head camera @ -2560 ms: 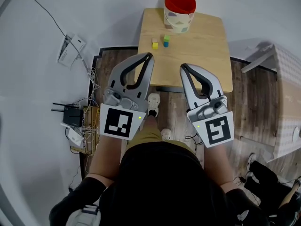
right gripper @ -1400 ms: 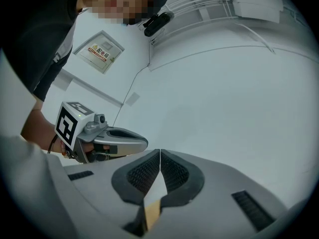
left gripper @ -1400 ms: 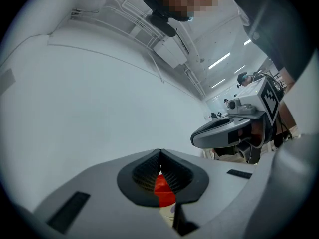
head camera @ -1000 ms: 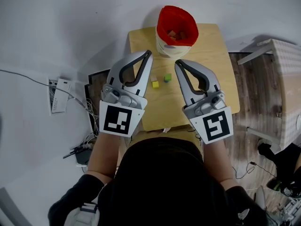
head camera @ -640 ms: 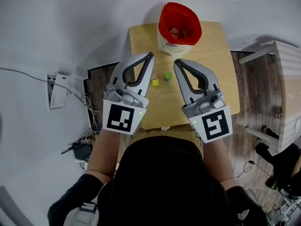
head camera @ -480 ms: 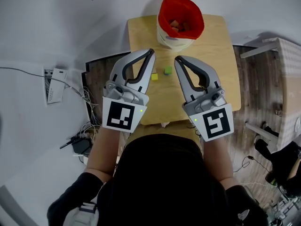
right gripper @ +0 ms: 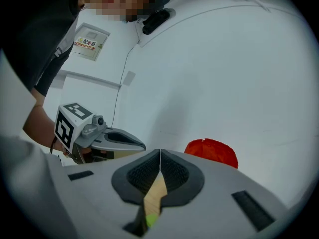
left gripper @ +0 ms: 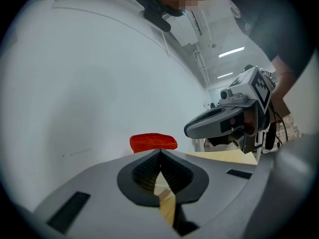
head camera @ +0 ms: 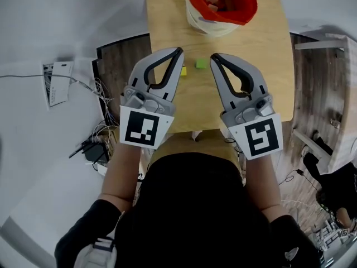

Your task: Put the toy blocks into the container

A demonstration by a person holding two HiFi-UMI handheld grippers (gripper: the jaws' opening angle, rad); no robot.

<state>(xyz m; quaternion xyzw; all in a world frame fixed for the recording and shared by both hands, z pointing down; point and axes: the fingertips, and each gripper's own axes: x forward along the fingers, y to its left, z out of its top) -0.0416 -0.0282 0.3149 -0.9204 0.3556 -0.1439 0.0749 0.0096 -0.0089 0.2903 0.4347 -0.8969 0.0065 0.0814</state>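
Jaws pressed together on both grippers, nothing pinched.
Left gripper (head camera: 178,51) and right gripper (head camera: 213,56) sit side by side over the wooden table (head camera: 268,54), tips pointing toward the red-lined container (head camera: 246,13) at its far edge. Yellow block (head camera: 183,71) lies just beside the left tip, green block (head camera: 201,63) between the tips, both outside the container. Other blocks (head camera: 215,2) lie inside it.
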